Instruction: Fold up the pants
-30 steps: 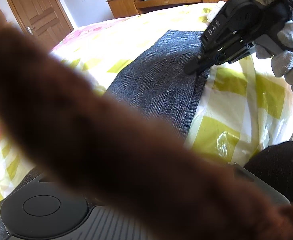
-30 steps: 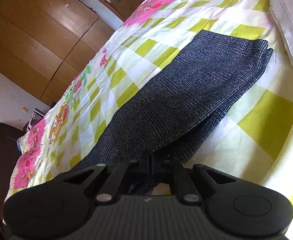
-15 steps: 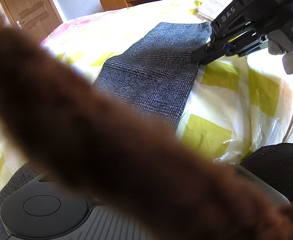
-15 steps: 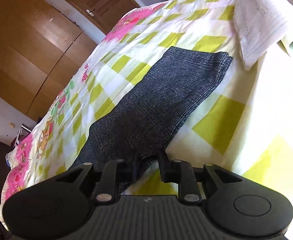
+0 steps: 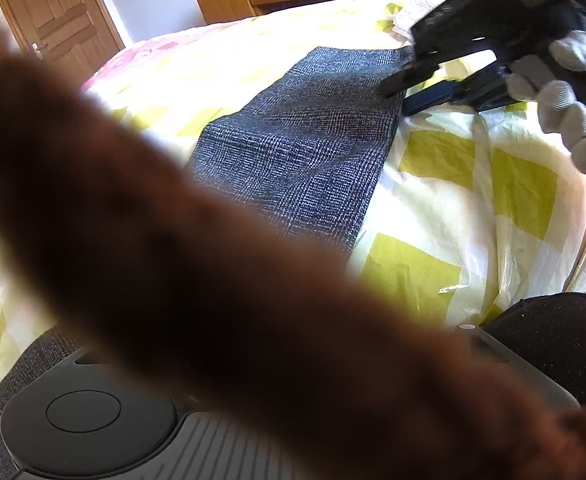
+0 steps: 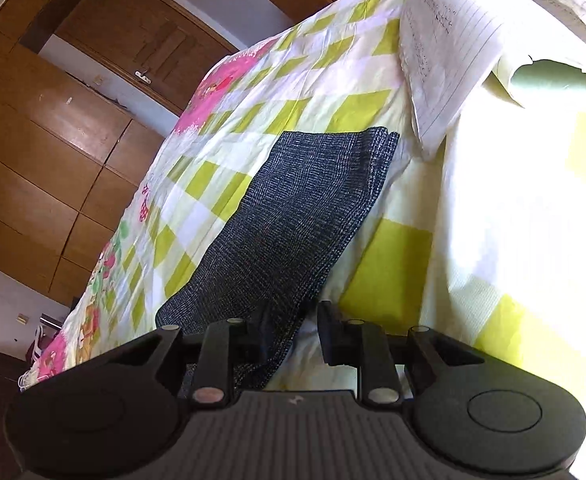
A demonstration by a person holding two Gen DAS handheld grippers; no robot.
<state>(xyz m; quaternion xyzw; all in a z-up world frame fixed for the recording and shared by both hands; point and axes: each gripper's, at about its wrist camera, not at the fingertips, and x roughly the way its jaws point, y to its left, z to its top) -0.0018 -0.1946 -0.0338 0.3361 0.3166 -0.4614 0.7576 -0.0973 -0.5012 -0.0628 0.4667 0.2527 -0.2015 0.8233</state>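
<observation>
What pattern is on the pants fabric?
The pants are dark grey with a fine light check, clearest in the left wrist view.

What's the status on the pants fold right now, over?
Right gripper open at the pants' edge. Left gripper hidden by a blurred brown strand. Pants flat on the bedspread, paper beside them.

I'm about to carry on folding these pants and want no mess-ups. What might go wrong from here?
1. The right claw is open at the edge of the pants; closing there may catch only the top layer and skew the fold.
2. Loose sheets of paper lie right by the far end of the pants and might get dragged or creased.
3. A brown blurred thing hides the left claw, so aiming it is guesswork.
</observation>
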